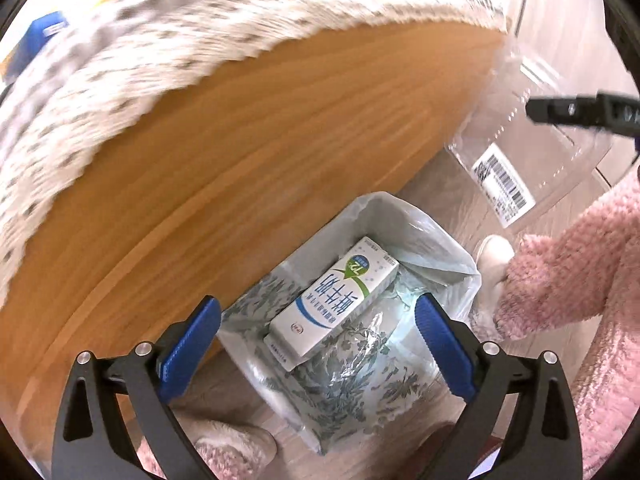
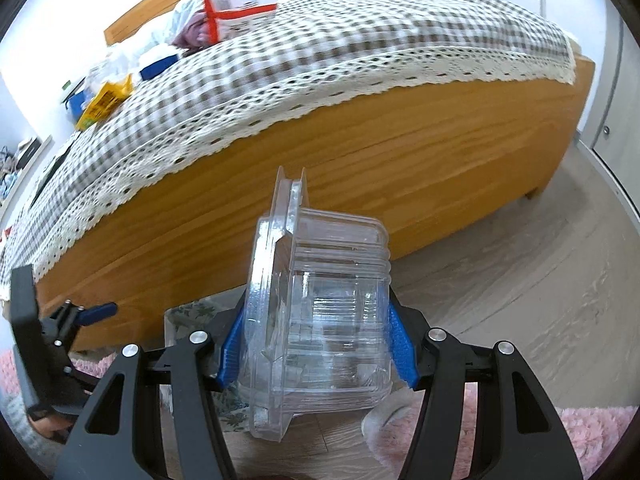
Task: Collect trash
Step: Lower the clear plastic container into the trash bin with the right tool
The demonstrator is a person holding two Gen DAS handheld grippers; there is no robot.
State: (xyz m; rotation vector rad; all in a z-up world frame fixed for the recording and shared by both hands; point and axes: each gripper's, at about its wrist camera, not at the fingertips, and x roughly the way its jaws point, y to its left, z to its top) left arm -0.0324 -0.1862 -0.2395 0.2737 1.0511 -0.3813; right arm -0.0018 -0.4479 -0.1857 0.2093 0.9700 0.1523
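Left tool (image 1: 318, 340) open above bin (image 1: 440, 248), milk carton (image 1: 334, 300) inside; right tool (image 2: 316, 344) gripping clear box (image 2: 320, 320)

The left gripper (image 1: 318, 338) is showing 2 black angular arms with triangular cut-outs, each arm carrying 2 round silver screw heads. Its fingers (image 1: 188, 350) are wearing bright blue ribbed pads. The right gripper (image 2: 316, 346) is showing the same build: black arms, triangular openings, silver screws and blue ridged pads. The person is wearing a fluffy pink sleeve (image 1: 568, 276) of thick plush fabric, and pale fuzzy slippers (image 1: 228, 446) in a matching soft texture are showing near the lower edge.
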